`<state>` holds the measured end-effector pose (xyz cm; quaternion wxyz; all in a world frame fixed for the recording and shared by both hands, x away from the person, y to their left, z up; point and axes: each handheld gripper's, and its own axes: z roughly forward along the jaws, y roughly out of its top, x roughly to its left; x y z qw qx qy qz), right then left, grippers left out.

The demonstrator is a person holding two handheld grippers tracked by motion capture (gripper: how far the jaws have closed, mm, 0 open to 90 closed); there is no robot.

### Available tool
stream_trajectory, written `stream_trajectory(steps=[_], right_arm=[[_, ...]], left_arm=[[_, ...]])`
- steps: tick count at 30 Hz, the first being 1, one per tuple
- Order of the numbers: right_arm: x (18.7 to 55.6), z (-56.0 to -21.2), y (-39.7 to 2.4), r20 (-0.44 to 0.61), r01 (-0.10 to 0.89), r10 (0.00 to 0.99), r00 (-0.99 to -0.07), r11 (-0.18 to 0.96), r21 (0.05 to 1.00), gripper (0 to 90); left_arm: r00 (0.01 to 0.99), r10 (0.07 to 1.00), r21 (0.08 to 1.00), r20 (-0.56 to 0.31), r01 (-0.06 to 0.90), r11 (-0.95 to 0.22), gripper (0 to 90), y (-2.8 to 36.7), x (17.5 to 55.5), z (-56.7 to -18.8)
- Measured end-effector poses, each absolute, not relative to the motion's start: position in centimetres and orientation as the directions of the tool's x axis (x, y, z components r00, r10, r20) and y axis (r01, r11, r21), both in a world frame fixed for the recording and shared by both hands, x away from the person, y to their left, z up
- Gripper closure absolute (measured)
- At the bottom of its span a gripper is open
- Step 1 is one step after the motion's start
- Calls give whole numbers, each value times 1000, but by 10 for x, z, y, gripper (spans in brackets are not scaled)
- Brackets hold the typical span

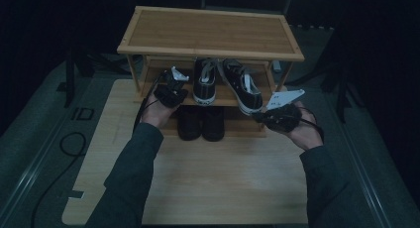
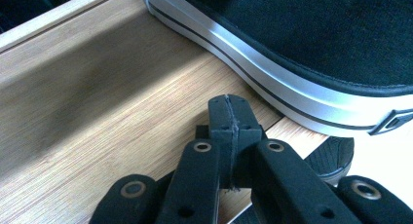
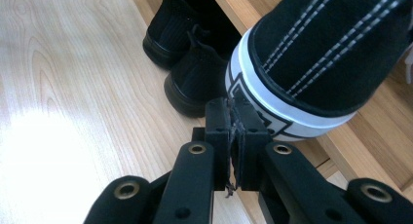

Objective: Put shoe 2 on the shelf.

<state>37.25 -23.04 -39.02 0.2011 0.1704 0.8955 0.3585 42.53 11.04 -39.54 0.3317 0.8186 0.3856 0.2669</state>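
Item: pair of black canvas sneakers with white rubber soles and white laces. The left sneaker (image 1: 204, 84) is set straight on the middle shelf of a three-tier bamboo shoe rack (image 1: 210, 29), heel toward the person. The right sneaker (image 1: 243, 86) is set askew on the same shelf, its heel projected past the front edge. In the right gripper view, white double stitching and a black-lined white heel band are shown on this sneaker (image 3: 311, 63).

Contents of rack: the top tier is seen bare of shoes; the middle shelf is occupied by the sneakers; on the bottom level a pair of plain black shoes (image 1: 200, 123) is stood side by side, heels outward.

Tools: the left gripper (image 1: 171, 86) is held over the middle shelf, just beside the left sneaker's sole; its jaws are pressed together, with nothing pinched. The right gripper (image 1: 277, 111) is held just beside the askew sneaker's heel; whether it touches cannot be told. Its jaws are likewise pressed together, with nothing between them.

Support: the rack is placed at the far end of a pale wooden tabletop (image 1: 223, 183).
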Motion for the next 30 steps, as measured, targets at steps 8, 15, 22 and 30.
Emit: stream_trajectory(steps=[8, 15, 22, 30], right_arm=[[374, -391, -239, -226, 176, 467, -855, 671, 720, 865], [374, -392, -244, -228, 187, 482, -846, 669, 719, 863], [376, -393, -245, -229, 185, 487, -843, 662, 726, 891], [376, -393, -245, -225, 187, 493, -840, 653, 734, 900]], left_arm=[[558, 811, 750, 179, 457, -479, 900, 110, 425, -395], [557, 812, 752, 174, 457, -475, 900, 111, 425, -396], [556, 811, 750, 180, 457, -479, 900, 110, 425, -396], [560, 808, 747, 182, 455, -484, 900, 110, 425, -395]])
